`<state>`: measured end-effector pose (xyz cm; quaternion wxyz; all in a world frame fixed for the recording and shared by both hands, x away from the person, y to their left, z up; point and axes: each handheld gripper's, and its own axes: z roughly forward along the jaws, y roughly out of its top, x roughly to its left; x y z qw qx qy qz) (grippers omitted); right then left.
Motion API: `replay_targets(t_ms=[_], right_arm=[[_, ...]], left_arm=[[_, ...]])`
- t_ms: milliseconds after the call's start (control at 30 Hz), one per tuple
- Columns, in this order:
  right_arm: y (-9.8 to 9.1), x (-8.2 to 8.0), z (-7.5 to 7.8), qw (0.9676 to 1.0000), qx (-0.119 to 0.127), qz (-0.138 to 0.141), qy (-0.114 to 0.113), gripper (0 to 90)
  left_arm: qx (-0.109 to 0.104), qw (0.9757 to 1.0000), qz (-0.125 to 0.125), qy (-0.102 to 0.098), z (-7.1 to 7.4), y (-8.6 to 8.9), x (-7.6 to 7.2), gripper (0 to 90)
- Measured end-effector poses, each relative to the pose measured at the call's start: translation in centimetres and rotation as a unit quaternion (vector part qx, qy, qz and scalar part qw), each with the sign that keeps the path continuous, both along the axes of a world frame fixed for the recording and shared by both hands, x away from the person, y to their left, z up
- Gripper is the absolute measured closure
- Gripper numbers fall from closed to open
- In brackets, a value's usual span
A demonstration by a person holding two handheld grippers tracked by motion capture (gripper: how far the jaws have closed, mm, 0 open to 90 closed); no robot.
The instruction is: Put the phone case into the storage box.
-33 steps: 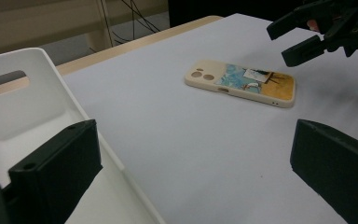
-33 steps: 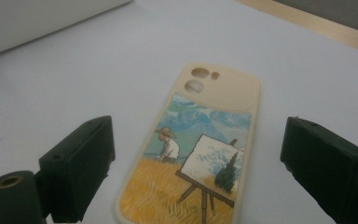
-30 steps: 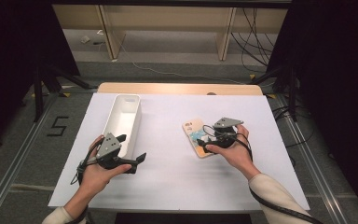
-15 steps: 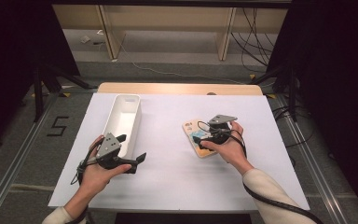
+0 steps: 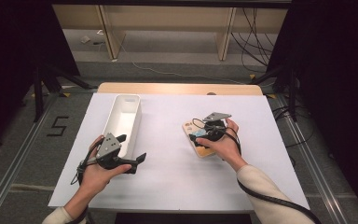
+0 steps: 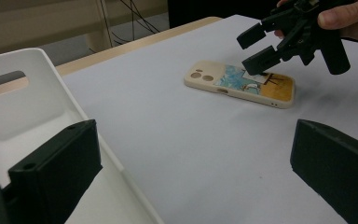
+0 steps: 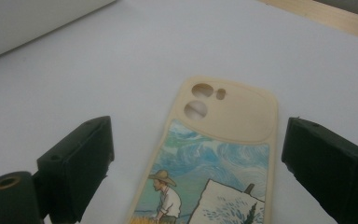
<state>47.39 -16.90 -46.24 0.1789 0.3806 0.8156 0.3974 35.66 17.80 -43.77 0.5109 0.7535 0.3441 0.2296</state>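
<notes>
Since the earlier frames, the right gripper [image 5: 201,136] has shifted slightly leftward and lower over the phone case [image 5: 196,139], while the left gripper [image 5: 133,161] has stayed in place beside the white bin [image 5: 121,122]. Phone case: cream-coloured, with a painted scene of a figure in a straw hat, lying flat on the white tabletop [image 5: 177,172], camera cut-outs pointing away from the person, well apart from the bin. Right gripper: jaws spread wide, one on either side of the phone case [image 7: 214,158] as seen in the right gripper view, holding nothing; in the left gripper view one jaw tip of the right gripper [image 6: 265,49] hangs just above the phone case [image 6: 240,84], and contact cannot be told. Left gripper: jaws wide open and empty, held low over the tabletop just beside the bin [image 6: 32,107], aimed toward the phone case.
</notes>
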Motion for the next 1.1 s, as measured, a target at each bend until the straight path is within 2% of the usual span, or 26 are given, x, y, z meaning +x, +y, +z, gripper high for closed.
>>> replay_targets(t_ms=[800,1100], right_arm=[[0.9,1.8,-0.5,0.9998,-0.005,-0.014,0.016,8.4],[1.8,3.2,-0.6,0.9993,-0.019,-0.017,0.027,8.6]], left_arm=[[-0.001,1.0000,0.000,0.000,0.0,0.0,0.0,1.0],[-0.001,1.0000,-0.001,0.000,0.0,0.0,0.0,0.9]])
